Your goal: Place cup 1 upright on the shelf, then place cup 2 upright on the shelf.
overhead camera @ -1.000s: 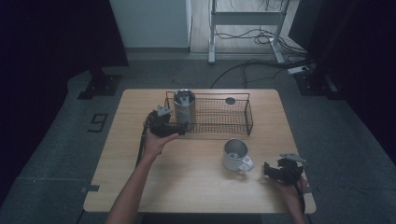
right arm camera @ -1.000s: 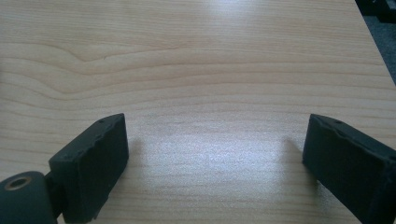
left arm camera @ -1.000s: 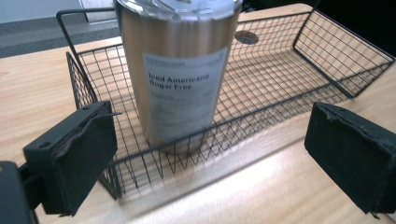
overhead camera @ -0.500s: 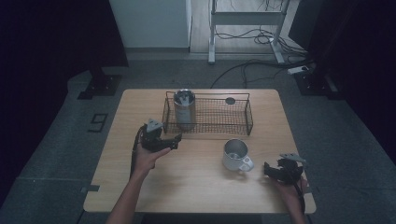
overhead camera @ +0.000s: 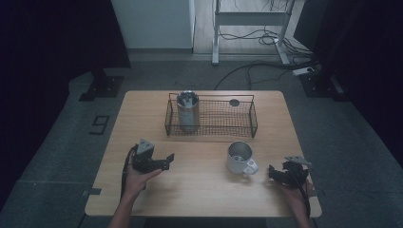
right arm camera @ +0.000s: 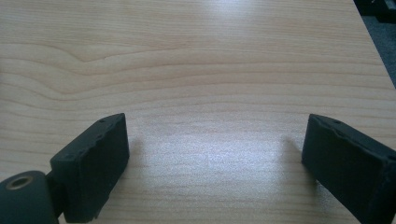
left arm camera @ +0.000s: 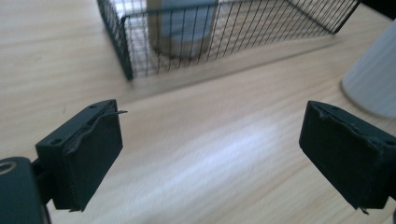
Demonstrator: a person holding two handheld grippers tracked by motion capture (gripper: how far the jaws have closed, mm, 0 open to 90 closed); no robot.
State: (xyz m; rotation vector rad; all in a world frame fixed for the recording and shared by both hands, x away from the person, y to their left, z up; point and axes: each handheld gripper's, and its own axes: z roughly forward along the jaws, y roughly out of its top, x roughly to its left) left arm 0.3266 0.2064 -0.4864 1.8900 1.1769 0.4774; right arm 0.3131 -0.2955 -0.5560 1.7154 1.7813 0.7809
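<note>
Two grippers lie low over the wooden table (overhead camera: 142, 114) in the high view, and we hold one in each hand. Our left gripper (overhead camera: 167, 161) is at the near left, its jaws apart with nothing between them; they have just been closing. Our right gripper (overhead camera: 271, 172) sits at the near right edge, released as well and holding nothing. Between them, a little right of the middle, stands the white mug (overhead camera: 240, 158) with its handle turned to the near right, well apart from the left gripper and near the right one. Farther off, a black wire basket (overhead camera: 223, 124) spans the middle of the table, and a steel tumbler (overhead camera: 187, 111) stands upright in its left end. A small dark disc (overhead camera: 234, 102) shows past the basket's far rim; we cannot tell whether it rests on the table or in the basket. From the left gripper view we see its two black jaws wide apart over bare wood, the basket (left arm camera: 140, 60) corner ahead with the tumbler (left arm camera: 182, 28) behind the mesh, and the mug (left arm camera: 373, 79) at the right edge. From the right gripper view, our jaws stand apart over plain wood grain, touching nothing.
</note>
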